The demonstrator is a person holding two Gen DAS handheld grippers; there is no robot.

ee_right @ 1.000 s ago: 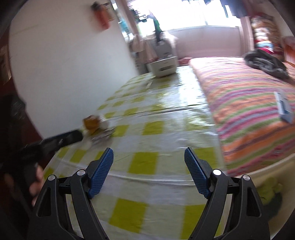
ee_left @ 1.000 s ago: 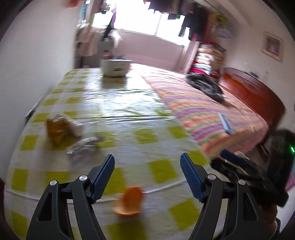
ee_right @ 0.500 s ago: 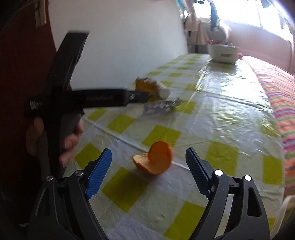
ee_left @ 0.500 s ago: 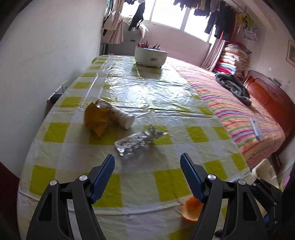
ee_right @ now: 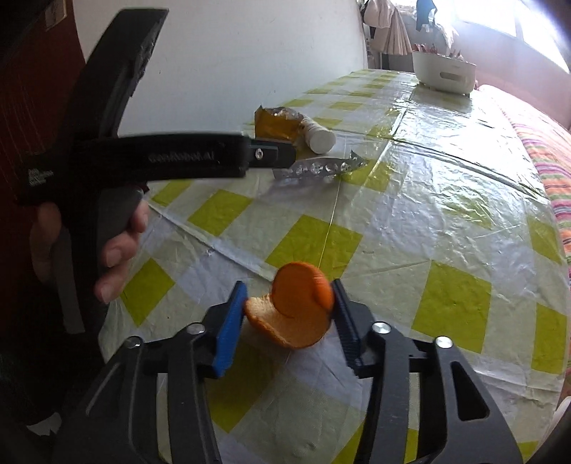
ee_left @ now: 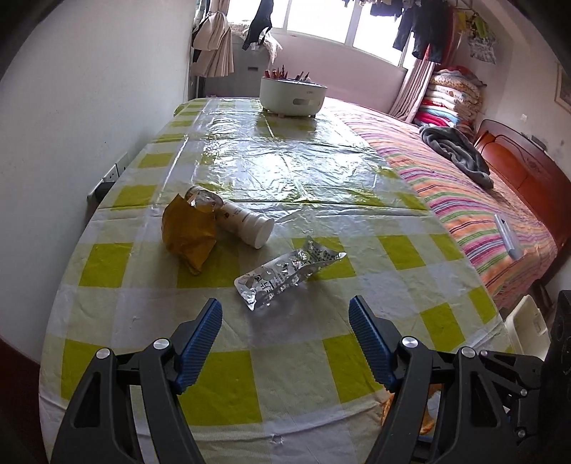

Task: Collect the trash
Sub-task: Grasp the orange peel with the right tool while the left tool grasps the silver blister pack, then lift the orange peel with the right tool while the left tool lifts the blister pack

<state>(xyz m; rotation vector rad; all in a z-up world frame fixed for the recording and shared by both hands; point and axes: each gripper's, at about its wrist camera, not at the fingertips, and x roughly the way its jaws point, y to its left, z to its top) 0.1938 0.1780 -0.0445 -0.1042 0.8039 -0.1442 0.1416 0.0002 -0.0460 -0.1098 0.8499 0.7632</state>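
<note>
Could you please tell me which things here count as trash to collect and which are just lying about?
Trash: orange peel, blister pack, yellow wrapper, white bottle.

Lying about: white pot, grey blanket, remote.

Daylight floods in from blown-out windows [ee_left: 342, 25] at twelve o'clock, laying glare across the glossy surface [ee_left: 285, 157]. Fisheye bends the edges, corners go dark; both views are fairly sharp.
</note>
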